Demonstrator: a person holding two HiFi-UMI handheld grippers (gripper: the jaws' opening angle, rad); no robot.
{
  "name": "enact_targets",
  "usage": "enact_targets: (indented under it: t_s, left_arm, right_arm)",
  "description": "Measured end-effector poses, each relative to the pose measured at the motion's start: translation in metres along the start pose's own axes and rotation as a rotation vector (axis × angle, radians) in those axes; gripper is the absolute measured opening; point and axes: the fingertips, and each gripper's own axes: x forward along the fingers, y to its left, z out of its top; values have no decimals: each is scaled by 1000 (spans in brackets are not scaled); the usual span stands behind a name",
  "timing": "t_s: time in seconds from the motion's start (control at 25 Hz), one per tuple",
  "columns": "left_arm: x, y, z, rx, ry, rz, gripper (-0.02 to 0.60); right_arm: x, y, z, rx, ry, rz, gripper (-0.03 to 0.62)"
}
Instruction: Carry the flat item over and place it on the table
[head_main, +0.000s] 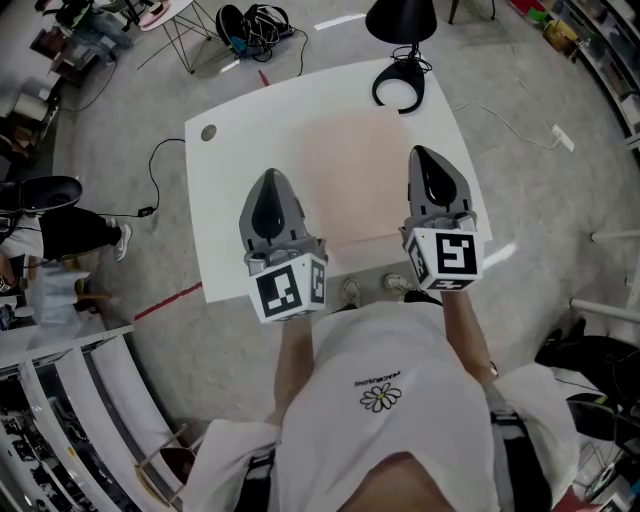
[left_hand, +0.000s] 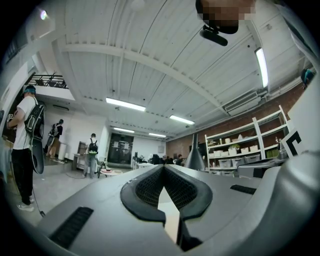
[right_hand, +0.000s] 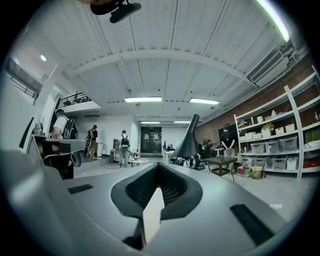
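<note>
Both jaws are pressed together on thin pale edges: the left gripper (left_hand: 164, 176) and right gripper (right_hand: 157, 181) each pinch a side of the flat item (head_main: 355, 180), spread over the white table (head_main: 240, 140), possibly just above it.

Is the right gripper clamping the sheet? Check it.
Yes, the right gripper is shut on the thin edge of the pale sheet.

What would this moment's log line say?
left gripper: shut on flat sheet | right gripper: shut on flat sheet | flat sheet: over white table
</note>
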Motion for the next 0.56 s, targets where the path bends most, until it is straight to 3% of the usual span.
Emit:
enact_targets:
  t_s: [0.56]
  left_arm:
    - [-3,-4,5,14,-10,-2,6]
  right_arm:
    - [-3,3,1,-35,4,10,12]
